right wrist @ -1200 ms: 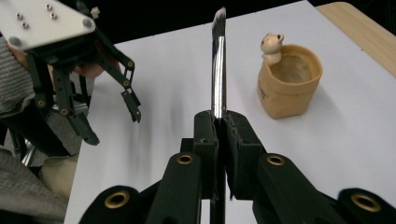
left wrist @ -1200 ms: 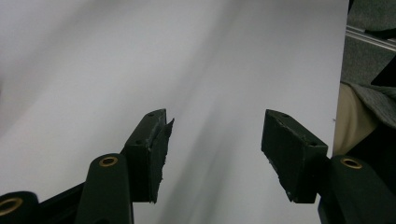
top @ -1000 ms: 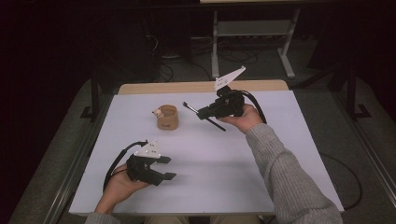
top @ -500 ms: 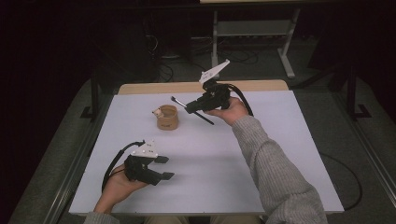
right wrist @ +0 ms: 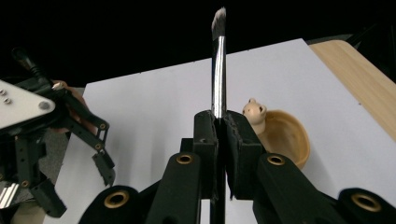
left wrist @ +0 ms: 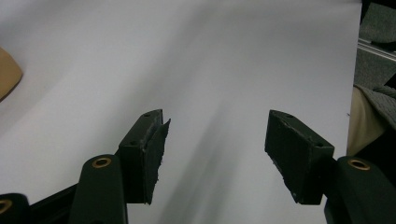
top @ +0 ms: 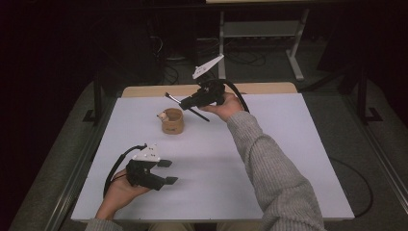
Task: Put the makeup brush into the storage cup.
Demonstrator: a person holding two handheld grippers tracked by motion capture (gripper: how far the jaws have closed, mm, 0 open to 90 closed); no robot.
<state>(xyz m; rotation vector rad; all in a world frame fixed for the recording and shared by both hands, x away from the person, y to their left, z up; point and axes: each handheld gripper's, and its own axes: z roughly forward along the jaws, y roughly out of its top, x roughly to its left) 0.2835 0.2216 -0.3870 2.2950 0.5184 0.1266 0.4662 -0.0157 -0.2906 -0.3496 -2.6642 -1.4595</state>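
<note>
A thin black brush with a shiny handle and a pale bristle tip (right wrist: 218,70) is pinched tight between the two black jaws of the right gripper (right wrist: 219,126). In the right gripper view the brush sticks straight up out of the closed jaws, and its tip is at the top. In the high view the brush (top: 187,106) is in the air above the far part of the table, and its tip end points to the left. The right gripper (top: 192,101) is held up in the person's right hand (top: 225,106), and a grey knitted sleeve (top: 269,168) covers that arm.

Just below and to the left of the brush in the high view stands a small round tan cup with a little animal head on its rim (top: 172,120). It stands on the white table top (top: 288,144). The brush does not touch the cup. In the right gripper view the cup (right wrist: 280,135) is just behind the jaws, on their right.

The left gripper (top: 166,172) is near the front left of the table, well apart from the cup. The person's left hand (top: 118,192) holds it low by the table top. Its jaws are apart and there is nothing between them. They have just been opening a little more. In the left gripper view the left gripper (left wrist: 215,140) looks across the bare white table.
</note>
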